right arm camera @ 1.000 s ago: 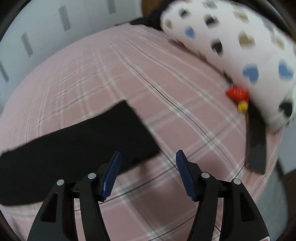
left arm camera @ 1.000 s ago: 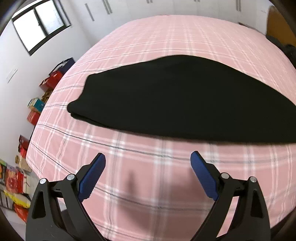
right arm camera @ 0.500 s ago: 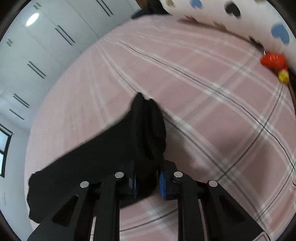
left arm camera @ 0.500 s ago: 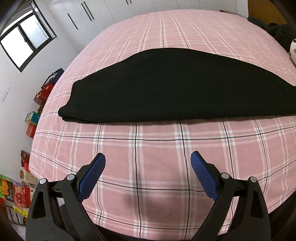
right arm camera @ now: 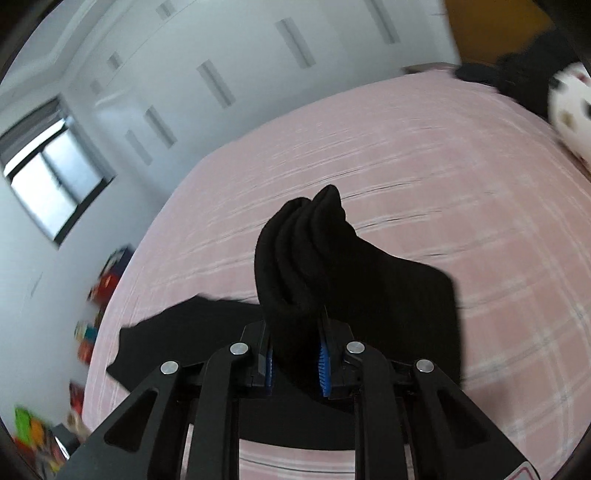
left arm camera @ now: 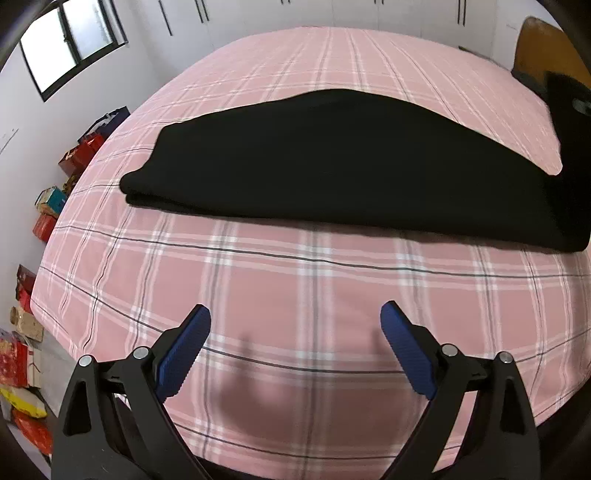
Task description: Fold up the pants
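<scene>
A: Start with the left wrist view. What does it show?

B: The black pants (left arm camera: pixel 332 162) lie folded lengthwise across the middle of the bed (left arm camera: pixel 295 295), which wears a pink plaid sheet. One end rests flat towards the bed's left edge; the other end, near the right edge, rises off the sheet in a dark column.

A: And the left gripper (left arm camera: pixel 295 332)?

B: It hangs over the near part of the bed, jaws spread wide, with nothing between its blue pads (left arm camera: pixel 183 354). It stands well apart from the pants, and bare sheet lies between them.

A: Anything beside the bed?

B: Coloured boxes (left arm camera: pixel 48 206) are stacked on the floor along the left edge, beneath a window (left arm camera: pixel 70 40). White wardrobe doors (left arm camera: pixel 295 11) stand past the far edge.

A: Now the right wrist view.

B: It is blurred. The right gripper (right arm camera: pixel 295 362) is clamped narrow on a bunched end of the pants (right arm camera: pixel 306 258), and the fabric fills the gap between the pads. That end pokes up past the fingertips in rounded folds. The rest of the cloth drapes down, and part of it lies flat on the sheet (right arm camera: pixel 406 166) towards the left edge.

A: What lies further back?

B: A white spotted pillow (right arm camera: pixel 569 110) sits at the bed's far right corner, with a dark heap just beside it that is too blurred to identify.
</scene>
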A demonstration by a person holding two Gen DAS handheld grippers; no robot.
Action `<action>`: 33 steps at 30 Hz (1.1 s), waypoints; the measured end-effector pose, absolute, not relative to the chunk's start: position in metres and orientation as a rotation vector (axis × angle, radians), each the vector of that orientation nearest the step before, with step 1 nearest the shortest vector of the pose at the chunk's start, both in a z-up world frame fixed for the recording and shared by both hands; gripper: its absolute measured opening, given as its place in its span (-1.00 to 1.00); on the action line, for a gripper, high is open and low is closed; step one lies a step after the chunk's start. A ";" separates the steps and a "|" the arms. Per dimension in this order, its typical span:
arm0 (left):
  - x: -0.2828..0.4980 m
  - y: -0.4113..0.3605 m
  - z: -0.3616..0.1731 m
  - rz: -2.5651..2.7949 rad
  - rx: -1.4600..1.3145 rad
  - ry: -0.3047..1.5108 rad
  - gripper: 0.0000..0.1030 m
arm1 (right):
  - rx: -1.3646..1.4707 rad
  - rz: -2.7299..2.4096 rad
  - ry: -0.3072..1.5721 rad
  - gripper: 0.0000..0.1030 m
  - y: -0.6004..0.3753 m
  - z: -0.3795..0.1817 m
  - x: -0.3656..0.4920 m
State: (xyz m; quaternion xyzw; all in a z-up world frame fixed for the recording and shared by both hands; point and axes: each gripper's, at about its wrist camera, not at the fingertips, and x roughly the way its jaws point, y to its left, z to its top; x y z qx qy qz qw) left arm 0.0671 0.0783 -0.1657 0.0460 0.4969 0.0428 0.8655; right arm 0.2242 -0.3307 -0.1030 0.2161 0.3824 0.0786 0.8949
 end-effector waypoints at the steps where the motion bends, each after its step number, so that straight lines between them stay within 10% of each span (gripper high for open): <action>1: 0.068 0.082 -0.166 0.088 0.091 1.035 0.77 | 0.419 0.181 0.809 -0.68 -0.309 -0.104 0.232; 17: 0.073 0.129 -0.190 0.056 0.016 0.998 0.77 | 0.179 0.272 1.097 -0.61 -0.111 -0.206 0.267; 28: 0.077 0.150 -0.201 0.046 -0.087 0.987 0.77 | -0.105 0.286 1.001 0.22 -0.071 -0.181 0.228; 33: 0.078 0.148 -0.202 0.075 -0.040 0.980 0.78 | -0.157 0.278 1.069 -0.04 -0.053 -0.209 0.239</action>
